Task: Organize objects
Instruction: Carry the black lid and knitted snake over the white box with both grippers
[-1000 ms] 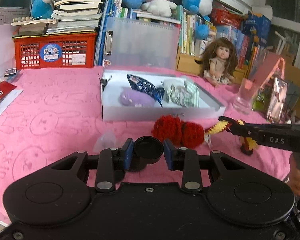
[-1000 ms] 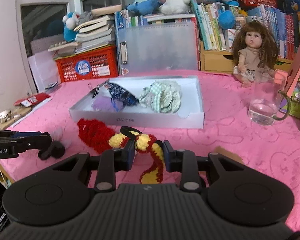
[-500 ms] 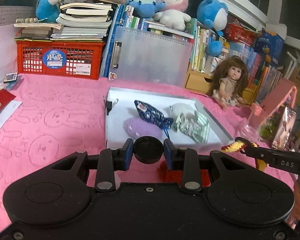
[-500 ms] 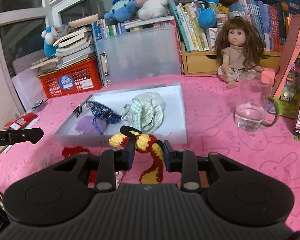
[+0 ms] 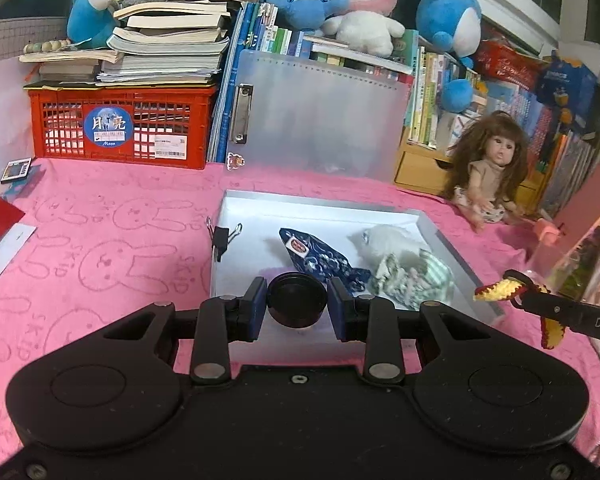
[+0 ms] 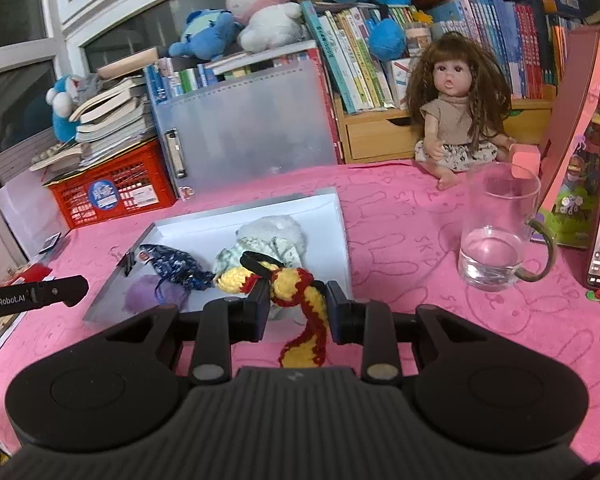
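**Black cap and knitted cord hanging over the white tray**

Black and round, a small cap is sitting clamped between the blue pads of the left gripper, low in the middle of the left wrist view. The jaws are pressing on its two sides, nearly closed. Behind it, in the centre of the frame, the shallow white tray is lying on the pink tablecloth, already holding a dark blue patterned pouch, a green checked cloth bundle and a binder clip on its left wall.

At the right edge of that view, the right gripper is showing as a dark bar with yellow yarn at its tip. In its own view it is pinching a red and yellow knitted cord, which is dangling between the narrowly set jaws at lower centre, in front of the tray's near edge. A purple fuzzy item is lying in the tray's lower left corner. A glass mug with some water is standing to the right, and a doll is sitting at the upper right.
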